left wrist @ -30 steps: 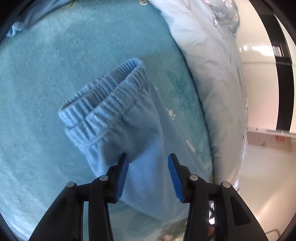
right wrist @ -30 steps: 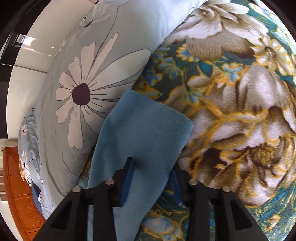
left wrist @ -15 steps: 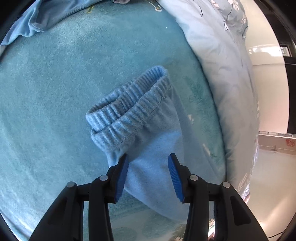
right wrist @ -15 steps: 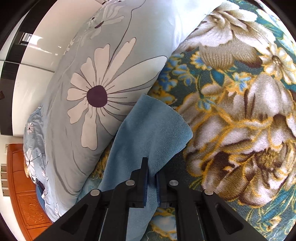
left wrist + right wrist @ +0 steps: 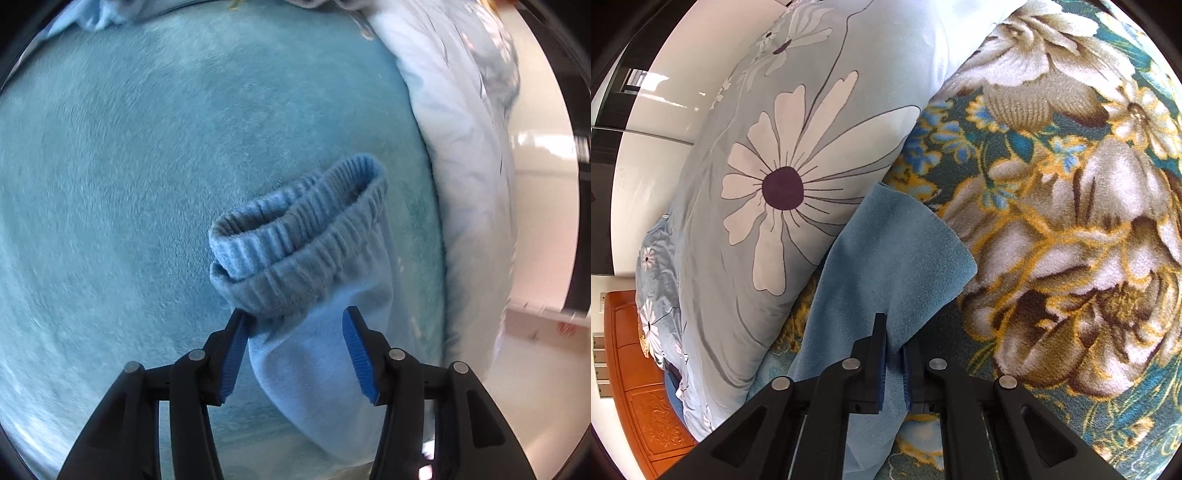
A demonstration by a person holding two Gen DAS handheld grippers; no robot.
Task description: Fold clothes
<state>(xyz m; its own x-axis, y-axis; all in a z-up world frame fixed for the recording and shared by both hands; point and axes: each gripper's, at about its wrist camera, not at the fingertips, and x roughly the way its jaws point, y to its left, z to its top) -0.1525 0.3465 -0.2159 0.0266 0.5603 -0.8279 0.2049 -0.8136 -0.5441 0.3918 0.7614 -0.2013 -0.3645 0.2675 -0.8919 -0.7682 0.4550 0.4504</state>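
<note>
Trousers of pale blue fleece (image 5: 314, 354) lie across your bed, and you have a claw at two ends of them. The largest thing under you is the bedding: a plain teal plush blanket (image 5: 147, 184) in the left wrist view, and a floral plush blanket (image 5: 1071, 221) in teal, gold and cream in the right wrist view. A pale blue daisy-print quilt (image 5: 798, 177) is bunched along the bed's edge; the garment's fabric runs just beside it in both views.

In the left wrist view the ribbed elastic cuff (image 5: 295, 243) stands open on the teal blanket, doubled so two ribbed bands stack. Your left gripper (image 5: 293, 354) has just been opening its jaws; they stand at a middling width with the leg fabric between them, the left pad touching the cloth just under the cuff, the right pad apart from it.

Your right gripper (image 5: 893, 363) is clamped narrow on a fold of the blue fabric (image 5: 886, 266), whose free corner lies on the floral blanket. An orange carved wooden panel (image 5: 646, 398) shows beyond the quilt.
</note>
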